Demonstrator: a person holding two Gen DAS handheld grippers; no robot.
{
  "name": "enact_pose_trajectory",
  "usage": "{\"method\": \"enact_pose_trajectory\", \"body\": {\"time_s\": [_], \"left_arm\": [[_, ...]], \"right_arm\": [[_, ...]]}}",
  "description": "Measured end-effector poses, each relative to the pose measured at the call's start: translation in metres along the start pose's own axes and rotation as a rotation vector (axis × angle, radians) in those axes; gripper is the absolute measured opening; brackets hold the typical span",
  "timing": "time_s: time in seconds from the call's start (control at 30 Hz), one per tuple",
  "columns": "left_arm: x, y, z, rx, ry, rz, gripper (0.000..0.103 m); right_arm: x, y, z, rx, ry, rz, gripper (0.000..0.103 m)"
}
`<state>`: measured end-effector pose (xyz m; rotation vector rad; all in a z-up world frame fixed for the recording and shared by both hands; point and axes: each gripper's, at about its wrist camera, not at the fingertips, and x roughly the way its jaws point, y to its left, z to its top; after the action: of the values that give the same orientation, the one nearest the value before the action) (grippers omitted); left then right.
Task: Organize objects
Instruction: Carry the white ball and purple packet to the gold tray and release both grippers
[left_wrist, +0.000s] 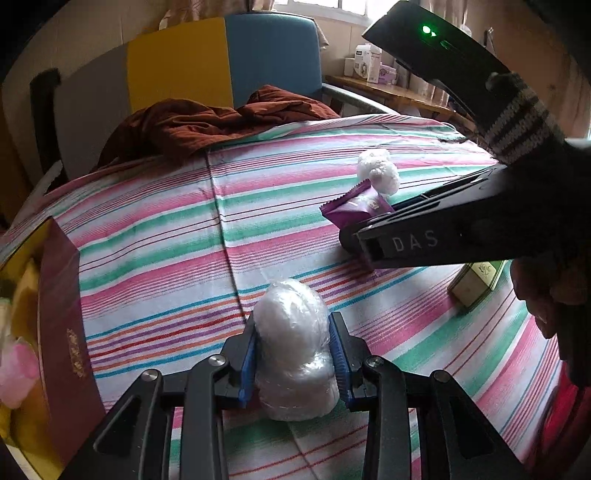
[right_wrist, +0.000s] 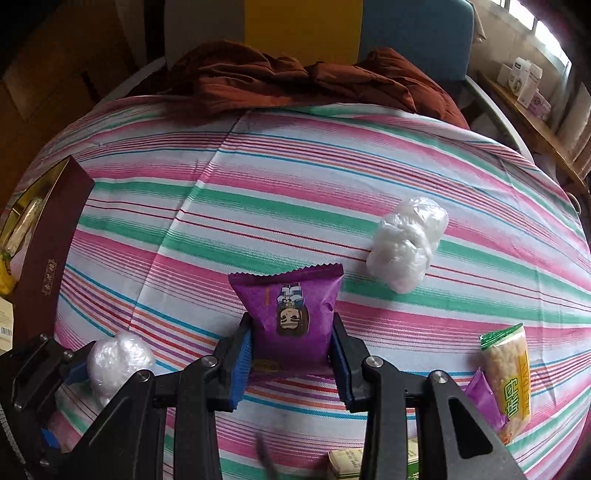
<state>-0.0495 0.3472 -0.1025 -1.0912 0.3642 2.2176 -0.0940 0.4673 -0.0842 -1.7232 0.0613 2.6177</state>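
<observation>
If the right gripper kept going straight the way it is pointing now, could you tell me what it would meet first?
The right gripper, shut on the purple snack packet, points steeply down at the striped cloth. The packet's far end would probably touch bare cloth first, left of the loose white wrapped bundle, though depth is unclear.

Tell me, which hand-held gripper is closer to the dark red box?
Left. The left hand-held gripper, shut on a white wrapped bundle, is beside the dark red box; the right hand-held gripper, holding the purple packet, is farther away.
</observation>
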Motion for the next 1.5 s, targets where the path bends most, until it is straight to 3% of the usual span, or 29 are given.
{"method": "enact_pose_trajectory", "body": {"time_s": [0.47, 0.97, 1.2, 1.5], "left_arm": [[-0.083, 0.026, 0.006, -0.045, -0.123, 0.052, 0.035], [-0.160, 0.091, -0.020, -0.130, -0.227, 0.191, 0.036], [-0.175, 0.125, -0.039, -0.199, -0.236, 0.233, 0.036], [-0.180, 0.154, -0.062, -0.278, -0.220, 0.253, 0.036]], "right_arm": [[-0.008, 0.014, 0.008, -0.060, -0.083, 0.031, 0.038], [-0.001, 0.040, 0.002, -0.112, -0.044, 0.018, 0.038], [-0.010, 0.070, -0.002, -0.128, -0.052, 0.068, 0.038], [-0.047, 0.127, -0.011, -0.139, -0.145, 0.188, 0.038]]}}
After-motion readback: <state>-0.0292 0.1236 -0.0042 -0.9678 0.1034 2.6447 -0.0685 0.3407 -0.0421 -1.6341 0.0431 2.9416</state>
